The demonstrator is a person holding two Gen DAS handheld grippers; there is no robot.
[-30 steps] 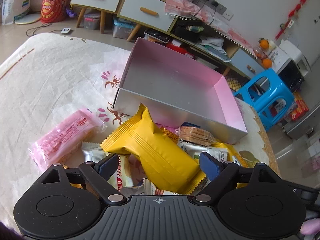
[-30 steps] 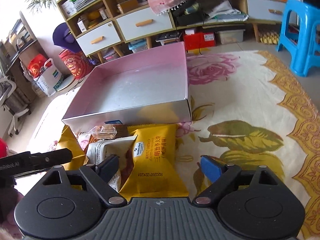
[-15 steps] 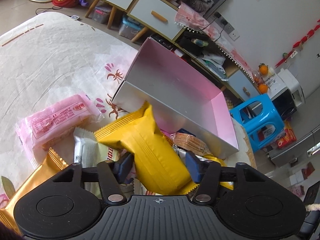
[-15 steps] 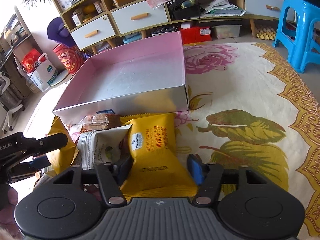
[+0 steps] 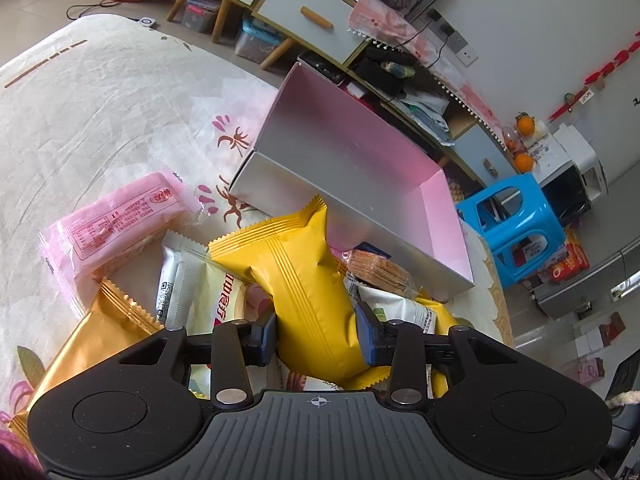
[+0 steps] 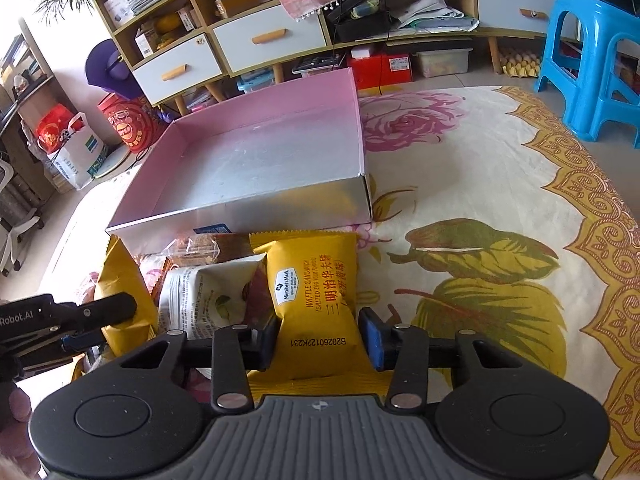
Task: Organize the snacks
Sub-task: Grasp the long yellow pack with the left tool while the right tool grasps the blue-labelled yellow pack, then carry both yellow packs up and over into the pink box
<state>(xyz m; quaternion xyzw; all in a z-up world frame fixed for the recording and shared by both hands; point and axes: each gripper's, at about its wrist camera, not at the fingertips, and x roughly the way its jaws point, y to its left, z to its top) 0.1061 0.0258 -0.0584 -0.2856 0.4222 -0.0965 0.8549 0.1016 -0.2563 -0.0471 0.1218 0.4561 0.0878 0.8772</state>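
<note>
An empty pink-and-silver box (image 5: 348,160) (image 6: 260,168) sits on the floral cloth. Snack packets are piled in front of it. My left gripper (image 5: 318,338) is shut on a plain yellow packet (image 5: 308,292) and holds it tilted up over the pile. My right gripper (image 6: 318,340) is shut on a yellow waffle sandwich packet (image 6: 316,292) lying just before the box's near wall. A pink packet (image 5: 116,220), a gold packet (image 5: 96,340), a white packet (image 6: 204,300) and a clear cracker pack (image 5: 378,272) lie in the pile. The left gripper also shows at the left edge of the right wrist view (image 6: 68,320).
The cloth (image 6: 480,208) extends right of the box to a gold-patterned border. A blue stool (image 6: 592,64) stands past the table edge at right. Cabinets with drawers (image 6: 272,36) line the wall behind.
Both grippers went from open to shut, each on its yellow packet. The left one has lifted its packet slightly; the right packet stays on the cloth.
</note>
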